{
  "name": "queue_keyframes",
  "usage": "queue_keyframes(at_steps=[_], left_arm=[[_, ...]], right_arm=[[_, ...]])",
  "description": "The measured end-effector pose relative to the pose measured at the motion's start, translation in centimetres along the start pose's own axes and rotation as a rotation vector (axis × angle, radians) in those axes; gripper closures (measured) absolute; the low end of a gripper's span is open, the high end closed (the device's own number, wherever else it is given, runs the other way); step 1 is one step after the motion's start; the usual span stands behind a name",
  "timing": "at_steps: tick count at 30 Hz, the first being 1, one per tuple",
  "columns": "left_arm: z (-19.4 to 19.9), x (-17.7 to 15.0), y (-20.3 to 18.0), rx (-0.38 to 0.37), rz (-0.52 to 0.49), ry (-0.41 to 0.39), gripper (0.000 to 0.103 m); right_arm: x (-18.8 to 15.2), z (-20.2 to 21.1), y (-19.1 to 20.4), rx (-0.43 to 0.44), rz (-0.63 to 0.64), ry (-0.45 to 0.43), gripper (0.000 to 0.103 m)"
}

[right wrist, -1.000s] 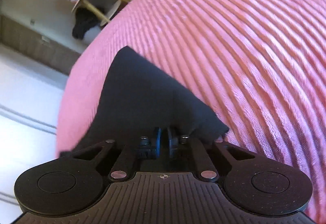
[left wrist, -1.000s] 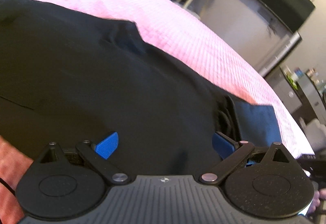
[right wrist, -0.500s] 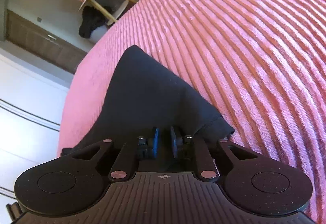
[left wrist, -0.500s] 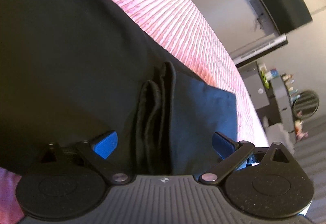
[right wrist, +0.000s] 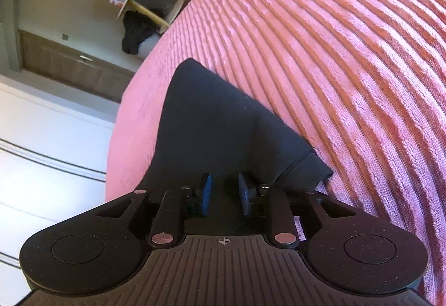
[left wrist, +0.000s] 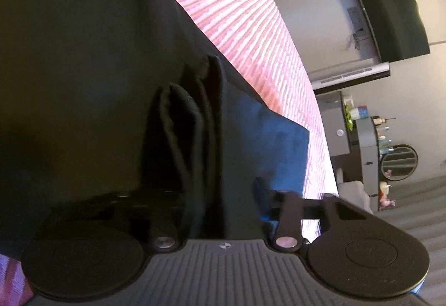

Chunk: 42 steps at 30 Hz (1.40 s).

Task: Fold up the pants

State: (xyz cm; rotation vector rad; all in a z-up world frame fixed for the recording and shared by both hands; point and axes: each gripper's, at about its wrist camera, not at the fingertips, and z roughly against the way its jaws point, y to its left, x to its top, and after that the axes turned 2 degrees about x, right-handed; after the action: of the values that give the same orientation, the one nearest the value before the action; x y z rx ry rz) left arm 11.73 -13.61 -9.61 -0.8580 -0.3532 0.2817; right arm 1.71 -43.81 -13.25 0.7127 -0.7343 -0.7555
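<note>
Big picture first: the pink ribbed bedspread (right wrist: 334, 55) covers nearly everything, and the black pants (left wrist: 83, 69) lie spread flat on it, taking up most of the left wrist view. They run away from the left gripper (left wrist: 220, 194), long axis heading up toward the far end of the bed, with a bunched ridge of folds (left wrist: 192, 124) standing right in front of it. That ridge is what the next move hangs on, I'd say: it sits dead ahead between the jaws, so the left hand is the one placed to lift and carry the fold over. The left jaws are closing on that bunch, and the cloth does look pinched between them, though the left finger is lost in the dark fabric. Over on the other side, the right gripper (right wrist: 223, 194) sits on a pointed corner of the pants (right wrist: 217, 116) near the bed's edge, and its jaws are opening with cloth between the blue pads (right wrist: 206, 193), no longer squeezed. Compared with a second ago, the left jaws were spread wide over flat fabric and the right was clamped tight, so the grip has basically swapped hands.
</note>
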Motion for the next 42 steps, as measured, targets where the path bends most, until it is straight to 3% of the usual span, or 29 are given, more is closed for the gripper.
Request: queue_keyframes(at_steps=[1, 3, 6, 9, 12, 14, 16, 17, 19, 22, 24, 26, 27, 29, 30, 32, 36, 39, 42], left_arm=[[0.2, 0.2, 0.2, 0.001, 0.010, -0.003, 0.091], [1.4, 0.7, 0.9, -0.024, 0.031, -0.019, 0.091], [3.3, 1.6, 1.5, -0.084, 0.066, -0.043, 0.091], [5.6, 2.7, 1.5, -0.122, 0.038, -0.094, 0.091], [7.5, 3.3, 2.4, -0.116, 0.035, -0.123, 0.091], [7.8, 3.2, 3.1, -0.084, 0.028, -0.096, 0.086], [7.2, 2.7, 3.8, -0.047, 0.012, -0.060, 0.068], [6.7, 2.3, 3.8, -0.040, -0.005, -0.048, 0.064], [5.7, 1.7, 3.9, -0.027, -0.009, -0.025, 0.040], [4.6, 1.2, 4.3, -0.077, 0.015, 0.000, 0.038], [3.8, 1.1, 3.9, -0.061, -0.002, 0.000, 0.038], [2.9, 1.2, 3.2, -0.069, -0.006, 0.007, 0.039], [2.3, 1.3, 2.7, -0.071, -0.004, 0.009, 0.044], [1.5, 1.2, 2.5, -0.059, -0.001, 0.017, 0.069], [1.2, 1.1, 2.4, -0.039, -0.004, 0.025, 0.090], [0.9, 0.8, 2.4, -0.015, -0.019, 0.012, 0.091], [1.7, 0.7, 2.9, -0.060, 0.013, -0.015, 0.093], [3.1, 0.9, 3.0, -0.079, 0.008, -0.042, 0.094], [4.4, 1.2, 2.7, -0.086, -0.019, -0.063, 0.094]], right_arm=[[-0.1, 0.2, 0.4, -0.007, 0.020, 0.004, 0.072], [-0.6, 0.8, 2.0, -0.029, 0.091, 0.002, 0.056], [-1.5, 1.9, 4.3, -0.085, 0.195, -0.037, 0.043], [-2.4, 2.5, 6.1, -0.113, 0.264, -0.041, 0.033], [-2.9, 3.0, 7.1, -0.117, 0.308, -0.065, 0.030], [-3.0, 3.1, 6.9, -0.131, 0.299, -0.089, 0.026], [-2.9, 3.0, 6.0, -0.161, 0.276, -0.093, 0.026], [-3.0, 2.8, 5.6, -0.175, 0.257, -0.084, 0.026], [-3.0, 2.6, 4.8, -0.165, 0.225, -0.062, 0.026], [-3.1, 2.5, 4.6, -0.157, 0.219, -0.057, 0.026], [-3.1, 1.9, 4.3, -0.151, 0.210, -0.031, 0.026], [-3.0, 1.4, 4.1, -0.145, 0.196, -0.012, 0.026], [-2.9, 1.2, 4.1, -0.145, 0.193, -0.007, 0.026], [-3.0, 1.0, 4.1, -0.145, 0.197, -0.003, 0.026], [-3.1, 1.0, 4.2, -0.146, 0.202, -0.003, 0.026], [-3.1, 0.9, 4.3, -0.147, 0.209, 0.000, 0.027], [-3.0, 0.7, 4.2, -0.143, 0.209, 0.003, 0.028], [-3.0, 0.8, 4.6, -0.150, 0.227, 0.012, 0.032], [-3.3, 1.5, 5.5, -0.177, 0.276, -0.016, 0.030]])
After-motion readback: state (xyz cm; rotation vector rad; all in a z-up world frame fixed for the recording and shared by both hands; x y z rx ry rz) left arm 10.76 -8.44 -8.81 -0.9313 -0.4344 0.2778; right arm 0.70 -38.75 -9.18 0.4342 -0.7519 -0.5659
